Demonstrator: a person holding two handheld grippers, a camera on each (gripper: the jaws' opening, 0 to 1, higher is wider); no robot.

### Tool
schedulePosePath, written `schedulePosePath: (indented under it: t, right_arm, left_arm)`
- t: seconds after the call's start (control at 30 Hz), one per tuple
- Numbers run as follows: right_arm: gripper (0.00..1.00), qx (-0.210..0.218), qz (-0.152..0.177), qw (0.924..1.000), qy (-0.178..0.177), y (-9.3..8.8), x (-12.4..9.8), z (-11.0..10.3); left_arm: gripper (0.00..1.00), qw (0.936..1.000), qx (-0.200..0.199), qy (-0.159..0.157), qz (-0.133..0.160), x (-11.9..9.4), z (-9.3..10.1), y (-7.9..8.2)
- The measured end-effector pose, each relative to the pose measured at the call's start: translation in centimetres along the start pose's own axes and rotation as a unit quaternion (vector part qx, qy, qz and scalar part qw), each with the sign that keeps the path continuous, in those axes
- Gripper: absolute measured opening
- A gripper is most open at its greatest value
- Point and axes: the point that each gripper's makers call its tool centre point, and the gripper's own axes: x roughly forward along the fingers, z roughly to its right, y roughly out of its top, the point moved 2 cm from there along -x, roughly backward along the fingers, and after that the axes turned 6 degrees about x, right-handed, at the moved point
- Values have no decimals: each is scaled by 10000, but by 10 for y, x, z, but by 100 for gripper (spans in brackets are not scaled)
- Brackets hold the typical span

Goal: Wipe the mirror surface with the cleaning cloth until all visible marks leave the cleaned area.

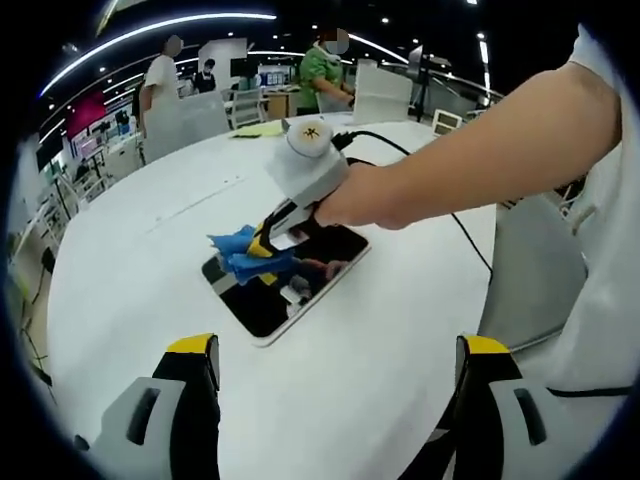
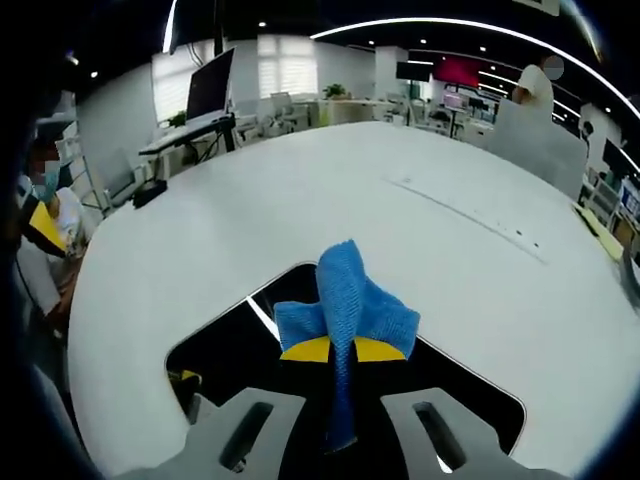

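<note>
A dark rectangular mirror (image 1: 270, 292) with a pale frame lies flat on the white table (image 1: 150, 230). My right gripper (image 1: 262, 247), held in a person's hand, is shut on a blue cleaning cloth (image 1: 240, 253) and presses it onto the mirror's far left part. In the right gripper view the cloth (image 2: 347, 305) is pinched between the yellow-tipped jaws of my right gripper (image 2: 342, 350), bunched over the mirror (image 2: 225, 345). My left gripper (image 1: 340, 355) is open, hovering above the table nearer than the mirror, with nothing between its fingers.
A black cable (image 1: 420, 160) runs across the table behind the hand. The person's arm (image 1: 480, 150) reaches in from the right. Several people stand among desks and monitors (image 2: 210, 85) beyond the table. A grey chair (image 1: 530, 260) stands at the table's right edge.
</note>
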Motion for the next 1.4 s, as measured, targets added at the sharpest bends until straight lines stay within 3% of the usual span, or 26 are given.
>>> schedulePosePath:
  t: [0.8, 1.4]
  right_arm:
    - [1, -12, 13, 9999, 130, 1, 1, 0]
    - [1, -312, -3, 9987, 407, 4, 4, 0]
  left_arm:
    - [99, 10000, 5, 39, 55, 1, -5, 1]
    - [99, 10000, 35, 33, 50, 5, -4, 5]
